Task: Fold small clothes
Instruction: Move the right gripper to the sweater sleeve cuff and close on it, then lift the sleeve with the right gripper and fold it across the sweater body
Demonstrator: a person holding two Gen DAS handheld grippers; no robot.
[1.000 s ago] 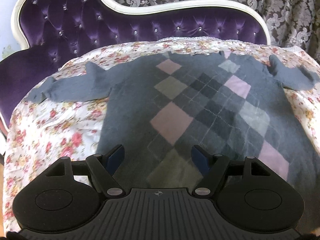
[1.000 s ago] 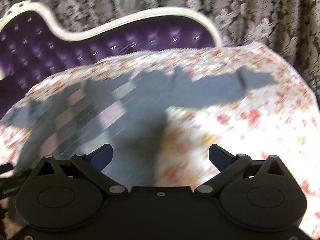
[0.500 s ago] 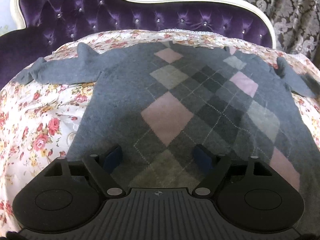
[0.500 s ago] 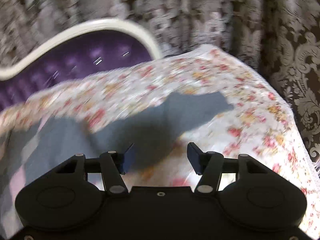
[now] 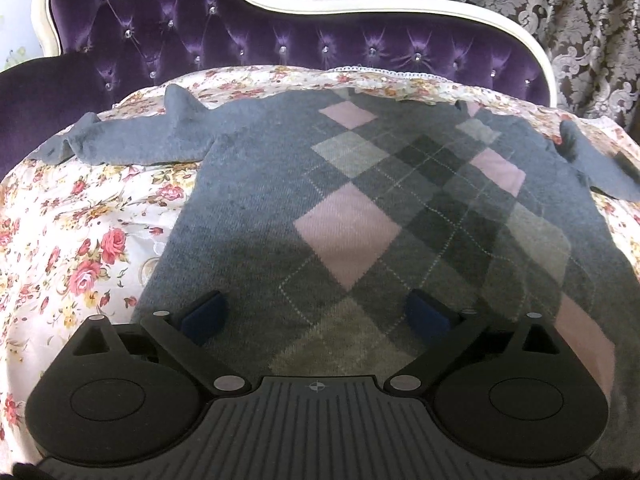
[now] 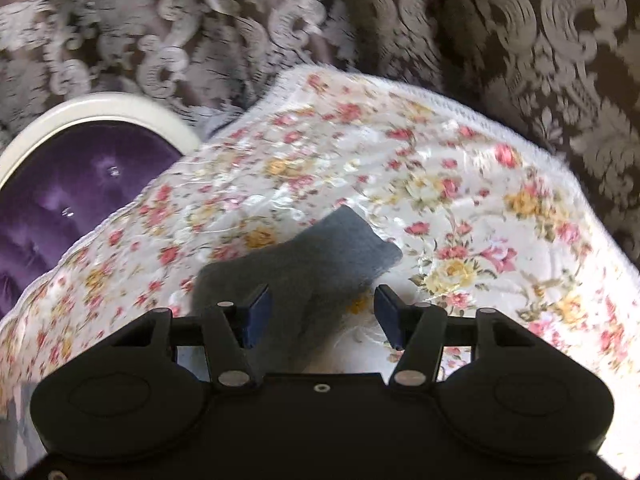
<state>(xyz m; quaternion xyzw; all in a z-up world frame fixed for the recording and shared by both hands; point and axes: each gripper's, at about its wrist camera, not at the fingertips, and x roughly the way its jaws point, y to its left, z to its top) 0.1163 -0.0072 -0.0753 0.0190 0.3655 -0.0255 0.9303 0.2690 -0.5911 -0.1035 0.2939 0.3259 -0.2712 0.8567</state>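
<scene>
Left wrist view: grey argyle sweater [image 5: 360,216] spread flat, front up, across a floral sheet [image 5: 72,248], filling the centre and the 3 o'clock side. One sleeve [image 5: 132,144] stretched out toward 10 o'clock, rumpled at the cuff; other sleeve [image 5: 600,168] trailing off toward 2 o'clock. Pink, pale grey and dark diamonds down the middle of the knit. Left tongs [image 5: 316,316] at 6 o'clock, low over the hem area, jaws opening and already spread wide, blue pads [image 5: 202,316] apart with only flat knit showing between, nothing pinched. Purple tufted headboard [image 5: 280,36] with a cream frame along 12 o'clock, patterned curtain [image 5: 580,8] behind at 1 o'clock.

Right wrist view: somewhat blurred. Right tongs [image 6: 320,312] at 6 o'clock, jaws about half spread, over the sleeve end [image 6: 316,256], grey cloth running from the left pad [image 6: 258,316] up toward 1 o'clock. Cuff lying on the sheet [image 6: 460,208], slightly lifted or creased near the pad, hard to say which. Cloth just beside the left pad, perhaps touching; right pad clear of it, over bare sheet; no pinch visible. Sheet edge with white trim at 12 o'clock. Headboard [image 6: 76,192] at 9 o'clock, curtain [image 6: 400,20] across the top.
</scene>
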